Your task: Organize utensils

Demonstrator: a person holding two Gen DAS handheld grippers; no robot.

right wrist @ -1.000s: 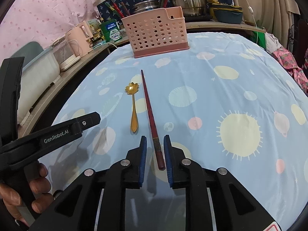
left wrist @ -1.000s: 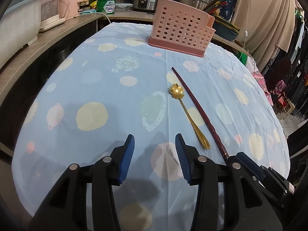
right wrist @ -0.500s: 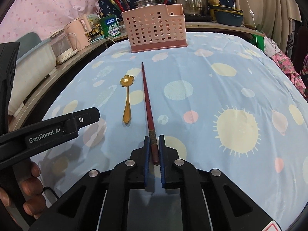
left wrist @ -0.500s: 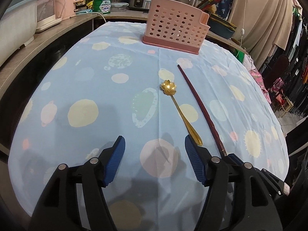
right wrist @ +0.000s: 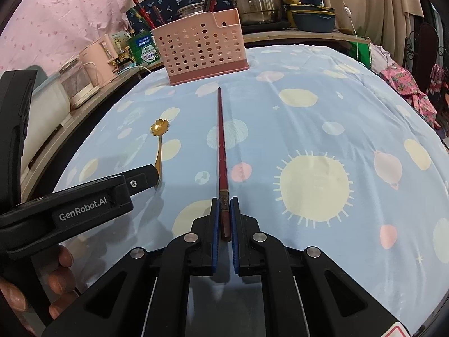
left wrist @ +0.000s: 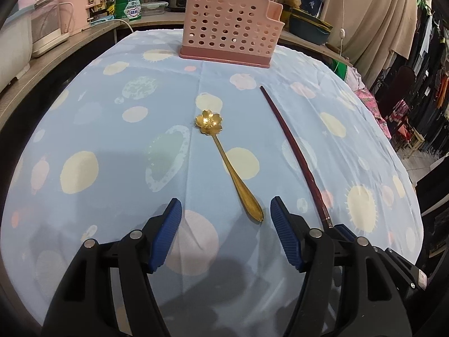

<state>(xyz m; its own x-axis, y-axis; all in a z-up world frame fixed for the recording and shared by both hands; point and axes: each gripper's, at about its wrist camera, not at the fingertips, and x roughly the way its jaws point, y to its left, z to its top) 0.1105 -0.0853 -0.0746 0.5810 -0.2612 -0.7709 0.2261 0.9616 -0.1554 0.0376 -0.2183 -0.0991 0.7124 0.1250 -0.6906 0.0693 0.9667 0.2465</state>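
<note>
Nearest the right wrist camera, the right gripper (right wrist: 224,210) is now seen clamped on the thick end of the red chopstick (right wrist: 221,146), whereas a second earlier its jaws stood apart on either side of that end; the grasp is thus judged to be made, and lifting appears to be the step that follows. The left gripper (left wrist: 226,213) has been widened over the same second and is held well open with nothing between its blue pads (left wrist: 165,233); it has been brought closer to the handle tip of the gold spoon (left wrist: 224,160), which lies just ahead of the right-hand pad and is not yet touched. A grasp of the spoon is judged to be in preparation. Both utensils rest on the blue spotted tablecloth (left wrist: 98,129), side by side but apart. The chopstick's long axis runs straight away from the right gripper, its thin tip pointed toward the pink perforated holder (right wrist: 200,47) at the far edge of the cloth. The spoon's axis lies roughly alongside it, the flower-shaped bowl at the far end, the handle near. The holder stands upright, well beyond both tips, and whether anything is inside cannot be told.
</note>
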